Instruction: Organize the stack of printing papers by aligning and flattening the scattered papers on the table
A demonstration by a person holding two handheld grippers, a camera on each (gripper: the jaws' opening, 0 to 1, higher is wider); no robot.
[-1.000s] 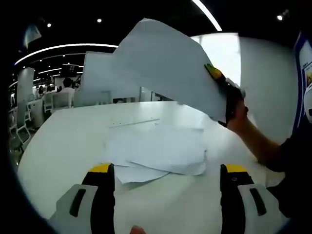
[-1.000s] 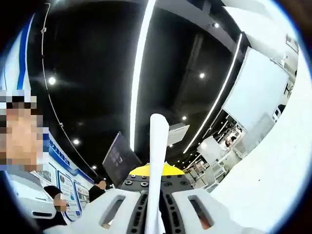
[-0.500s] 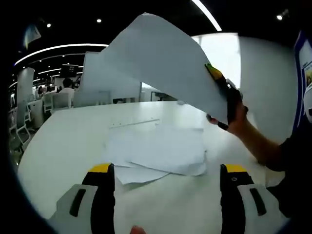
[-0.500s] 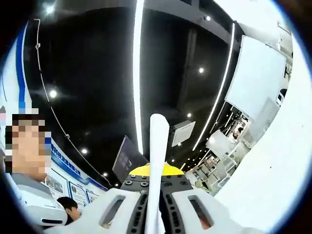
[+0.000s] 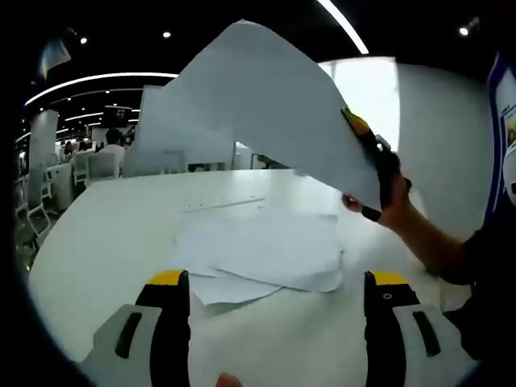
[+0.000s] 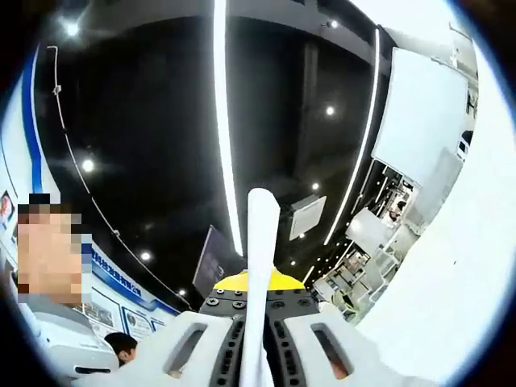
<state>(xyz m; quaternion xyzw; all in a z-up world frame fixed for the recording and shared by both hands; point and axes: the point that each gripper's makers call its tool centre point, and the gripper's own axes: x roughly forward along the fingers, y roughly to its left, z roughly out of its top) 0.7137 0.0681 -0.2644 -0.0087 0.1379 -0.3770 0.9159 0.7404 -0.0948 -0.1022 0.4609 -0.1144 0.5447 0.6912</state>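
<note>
Ceiling light strips (image 6: 222,137) glow above distant office chairs (image 5: 32,211) (beyond the table) and a dark monitor (image 6: 211,262).

The left tongs (image 5: 276,322) have grey slotted jaws capped in yellow over black, while the right tongs (image 6: 260,339) show pale slotted jaws, a black screw-studded plate and a yellow cap.
</note>
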